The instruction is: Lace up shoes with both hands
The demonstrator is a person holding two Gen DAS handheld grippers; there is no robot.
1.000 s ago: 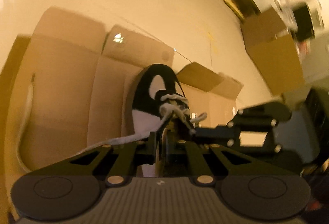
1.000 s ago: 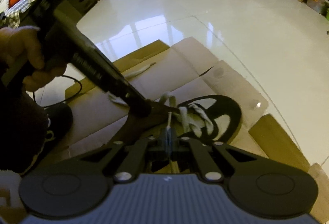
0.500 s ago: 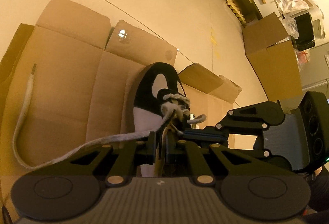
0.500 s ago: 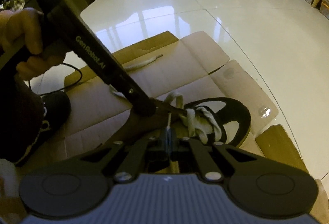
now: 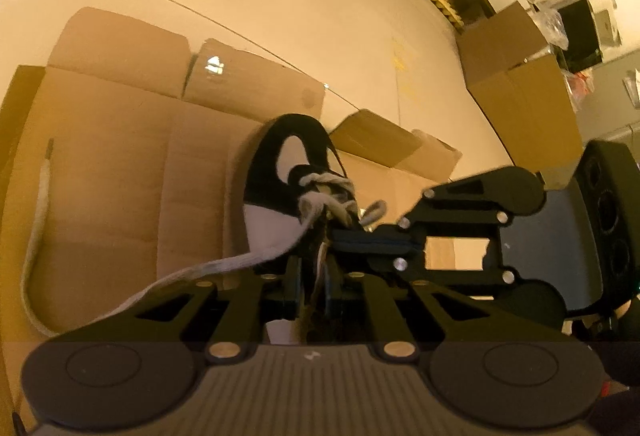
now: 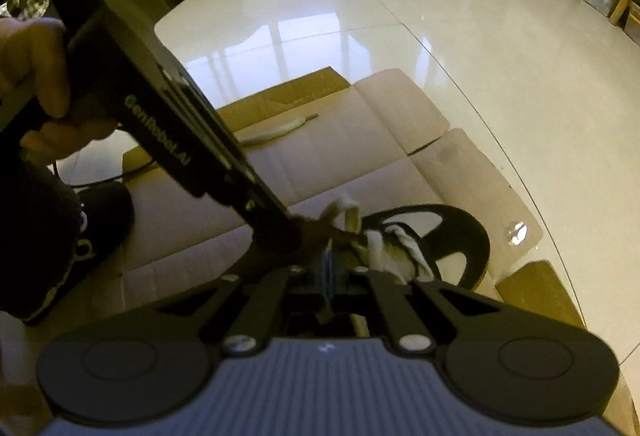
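Observation:
A black and white shoe (image 5: 272,172) (image 6: 468,236) lies on flattened cardboard (image 5: 120,176) (image 6: 360,140). Its white lace (image 5: 192,272) trails off to the left, and the free end (image 6: 280,128) rests on the cardboard. My left gripper (image 5: 313,276) (image 6: 290,232) is at the shoe's eyelet edge. Its jaws are opening, and the tan-lined edge stands in the small gap between them. My right gripper (image 6: 328,264) (image 5: 336,240) reaches in from the right. It is shut on the thin tip of the other lace end, beside the lace loops (image 6: 348,212).
A hand (image 6: 36,76) holds the left gripper's handle. A dark-clad leg and foot (image 6: 100,220) rest at the cardboard's left edge beside a cable (image 6: 100,180). Cardboard boxes (image 5: 520,88) stand at the right. Glossy tile floor (image 6: 440,16) lies beyond.
My left gripper's fingers have parted slightly around the shoe's edge. The right gripper stays shut on the lace tip. Both hands have hardly moved.

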